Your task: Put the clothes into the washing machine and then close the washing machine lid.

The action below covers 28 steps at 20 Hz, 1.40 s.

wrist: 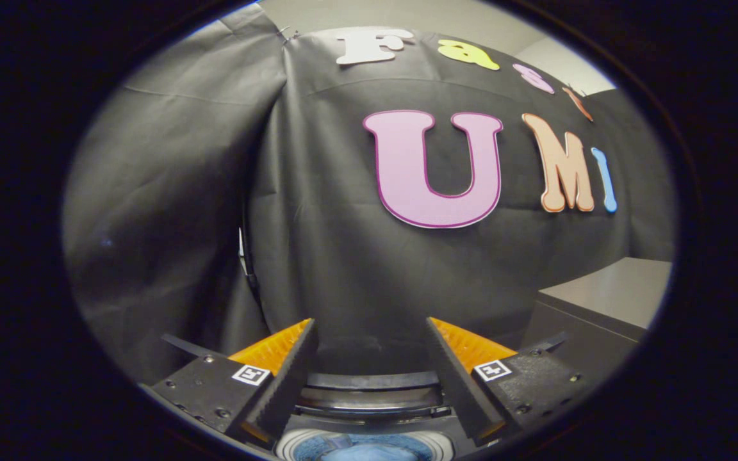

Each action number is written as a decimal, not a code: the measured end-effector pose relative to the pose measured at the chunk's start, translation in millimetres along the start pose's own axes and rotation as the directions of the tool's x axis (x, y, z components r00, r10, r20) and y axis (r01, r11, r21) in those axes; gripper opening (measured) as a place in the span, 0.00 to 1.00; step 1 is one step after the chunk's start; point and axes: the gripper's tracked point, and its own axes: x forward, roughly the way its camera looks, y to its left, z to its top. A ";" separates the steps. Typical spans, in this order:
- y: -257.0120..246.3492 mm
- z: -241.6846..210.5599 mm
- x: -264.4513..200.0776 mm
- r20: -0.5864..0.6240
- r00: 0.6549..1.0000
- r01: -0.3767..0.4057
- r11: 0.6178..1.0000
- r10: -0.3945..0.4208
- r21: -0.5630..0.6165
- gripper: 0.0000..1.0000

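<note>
Your gripper [369, 333] stands wide apart, holding nothing; below and between its fingers [289, 378] sits the washing machine [369, 392], lid raised, with blue clothes [369, 451] in the drum; a grey counter [612, 291] lies far right.

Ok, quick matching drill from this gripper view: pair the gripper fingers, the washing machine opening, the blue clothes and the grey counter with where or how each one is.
Things:
1. gripper fingers
2. washing machine opening
3. blue clothes
4. grey counter

Places or states:
A. off to the right, beyond the fingers
B. spread apart, nothing between them
C. lying inside the round drum
D. below and between the fingers, lid raised behind it

Pairs: 1-B, 2-D, 3-C, 4-A
</note>
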 end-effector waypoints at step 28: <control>1.4 -31.3 -52.3 -0.038 0.998 -0.059 0.998 0.059 0.004 0.99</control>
